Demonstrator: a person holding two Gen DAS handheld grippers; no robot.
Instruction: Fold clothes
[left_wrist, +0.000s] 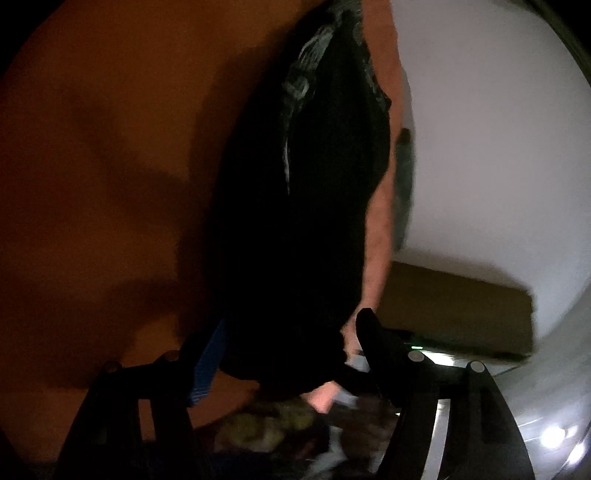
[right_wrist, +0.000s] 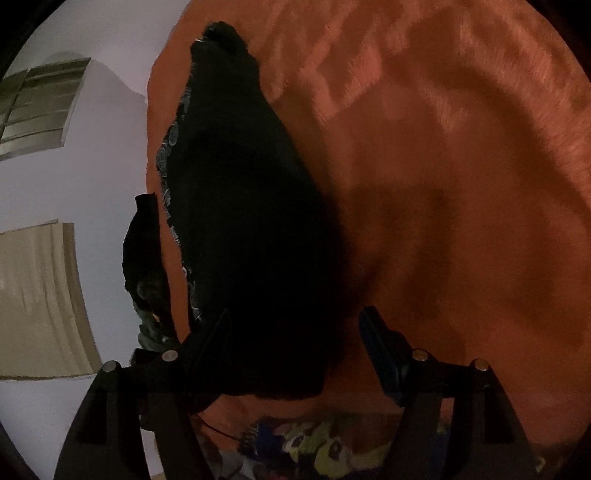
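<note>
Black garment (right_wrist: 251, 229) lies on the orange-red blanket (right_wrist: 443, 184), folded or bunched into a long narrow strip, with a pale patterned trim along one long edge. Its long axis runs straight away from both cameras, near end at the jaws, far end tapering toward the top of each view. Right gripper (right_wrist: 295, 328): jaws spread, near end of the garment lying in the gap, cloth against or overlapping the left finger (right_wrist: 210, 332), right finger (right_wrist: 380, 343) clear of it over bare blanket; no pinch visible. Left gripper (left_wrist: 288, 343): jaws also spread, blue-padded left finger (left_wrist: 208, 362) at the garment's left edge, right finger (left_wrist: 376, 339) at its right; the dark cloth fills the gap, but whether the pads press it is hard to tell in this dim, blurred view, and it looks loose. So both grippers sit at the same near end, side by side across the short width, neither clearly nearer. A separate dark shape (right_wrist: 144, 254) lies just left of the garment at the blanket's edge in the right view, identity unclear. A multicoloured patterned cloth (right_wrist: 317, 446) shows below the jaws. Judgement: the next move depends on taking the near-end corners and carrying them along the long axis toward the far end, or straightening the strip first.
</note>
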